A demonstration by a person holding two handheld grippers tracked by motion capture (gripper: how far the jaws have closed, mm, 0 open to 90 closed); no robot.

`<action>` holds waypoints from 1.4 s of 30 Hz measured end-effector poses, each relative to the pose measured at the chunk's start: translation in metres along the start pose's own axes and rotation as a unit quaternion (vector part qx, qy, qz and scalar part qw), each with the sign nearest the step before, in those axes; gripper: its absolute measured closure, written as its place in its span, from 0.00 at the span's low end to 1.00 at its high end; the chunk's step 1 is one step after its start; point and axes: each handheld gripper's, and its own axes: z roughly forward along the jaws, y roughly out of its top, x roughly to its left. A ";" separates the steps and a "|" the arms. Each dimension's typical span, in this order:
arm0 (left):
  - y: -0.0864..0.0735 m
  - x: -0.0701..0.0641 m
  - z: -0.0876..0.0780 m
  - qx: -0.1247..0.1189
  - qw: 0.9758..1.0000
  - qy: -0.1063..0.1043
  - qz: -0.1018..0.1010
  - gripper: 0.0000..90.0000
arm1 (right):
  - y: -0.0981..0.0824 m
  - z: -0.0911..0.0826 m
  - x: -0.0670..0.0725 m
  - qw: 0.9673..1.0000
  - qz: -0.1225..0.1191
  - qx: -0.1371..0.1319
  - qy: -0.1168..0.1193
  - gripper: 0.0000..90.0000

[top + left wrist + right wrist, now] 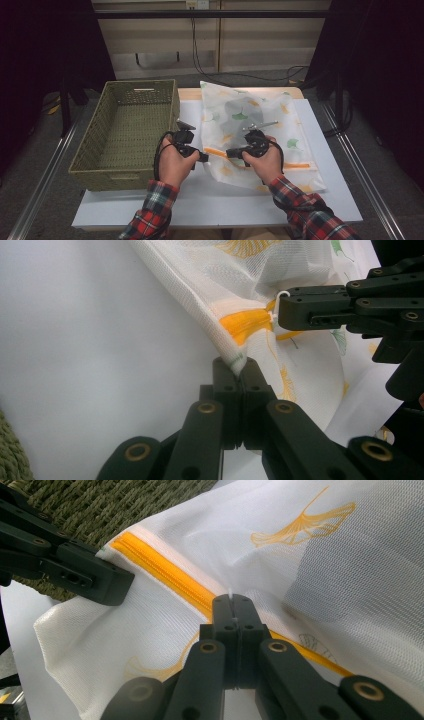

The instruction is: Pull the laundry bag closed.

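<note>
A white mesh bag [260, 120] printed with ginkgo leaves lies on the white table [210, 200]. An orange zipper [295, 164] runs along its near edge. My left gripper [204, 157] is shut on the bag's corner at the zipper's left end, and its jaws [239, 371] pinch the fabric there. Just to its right, my right gripper [229, 152] is shut on the zipper pull. Its closed tips [233, 602] sit on the orange zipper [160, 567], with a small white loop sticking out. The two grippers face each other, a short way apart.
A green woven basket [90, 145] with nothing in it stands at the left, beside the bag and close to my left hand. Bare white tabletop lies in front of both hands. Metal rails run along both sides of the table.
</note>
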 end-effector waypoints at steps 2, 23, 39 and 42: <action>0.000 -0.001 0.001 -0.007 1.000 0.003 -0.012 0.99 | 0.000 -0.001 -0.001 1.000 -0.001 0.002 -0.002 1.00; 0.000 0.000 0.000 -0.007 1.000 0.002 -0.011 0.99 | -0.005 -0.009 -0.009 1.000 0.006 0.000 -0.013 1.00; 0.001 0.001 -0.001 -0.003 1.000 0.007 -0.004 0.99 | -0.006 -0.017 -0.014 1.000 0.007 -0.004 -0.021 1.00; 0.001 0.001 -0.001 -0.004 1.000 0.005 -0.005 0.99 | -0.007 -0.017 -0.016 1.000 0.007 -0.005 -0.023 1.00</action>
